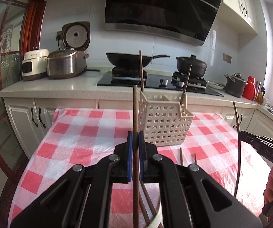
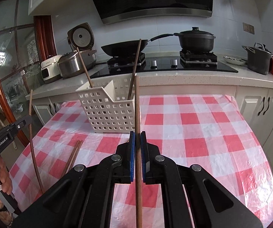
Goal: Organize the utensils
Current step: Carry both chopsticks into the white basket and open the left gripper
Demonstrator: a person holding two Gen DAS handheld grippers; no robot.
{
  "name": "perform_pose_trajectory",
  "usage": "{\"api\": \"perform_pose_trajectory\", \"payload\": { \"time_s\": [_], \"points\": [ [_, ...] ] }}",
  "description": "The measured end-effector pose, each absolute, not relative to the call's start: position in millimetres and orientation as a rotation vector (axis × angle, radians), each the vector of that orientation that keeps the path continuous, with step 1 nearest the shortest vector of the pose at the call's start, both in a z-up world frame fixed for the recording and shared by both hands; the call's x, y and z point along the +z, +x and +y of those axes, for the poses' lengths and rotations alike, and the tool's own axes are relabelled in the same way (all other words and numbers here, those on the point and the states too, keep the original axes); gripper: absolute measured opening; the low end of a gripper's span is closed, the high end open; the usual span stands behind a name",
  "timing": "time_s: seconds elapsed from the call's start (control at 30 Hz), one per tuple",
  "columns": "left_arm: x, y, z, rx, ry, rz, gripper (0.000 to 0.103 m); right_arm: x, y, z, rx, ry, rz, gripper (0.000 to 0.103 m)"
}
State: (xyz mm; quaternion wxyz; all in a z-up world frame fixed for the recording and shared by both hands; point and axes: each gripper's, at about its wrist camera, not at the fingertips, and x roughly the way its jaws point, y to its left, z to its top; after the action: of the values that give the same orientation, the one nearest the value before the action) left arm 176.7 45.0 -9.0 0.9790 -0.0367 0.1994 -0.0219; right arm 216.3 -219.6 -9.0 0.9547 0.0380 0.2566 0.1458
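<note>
Above the checkered table [image 1: 90, 133], each gripper, left [image 1: 135, 142] and right [image 2: 137, 144], pinches one chopstick; two chopsticks [image 1: 141, 70] stand in the basket [image 1: 165, 121], while others [image 2: 73, 155] await collection.

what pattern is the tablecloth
Red and white checks on the tablecloth, clearest in the right wrist view.
</note>
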Motion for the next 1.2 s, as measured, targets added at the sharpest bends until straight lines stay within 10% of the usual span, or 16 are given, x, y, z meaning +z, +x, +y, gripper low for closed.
{"api": "perform_pose_trajectory", "payload": {
  "time_s": [1.2],
  "points": [
    [23.7,152.0,33.4,-0.029,-0.009,0.25,0.006,26.6,189.9,-203.2,0.317,0.025,0.416,0.005]
  ]
}}
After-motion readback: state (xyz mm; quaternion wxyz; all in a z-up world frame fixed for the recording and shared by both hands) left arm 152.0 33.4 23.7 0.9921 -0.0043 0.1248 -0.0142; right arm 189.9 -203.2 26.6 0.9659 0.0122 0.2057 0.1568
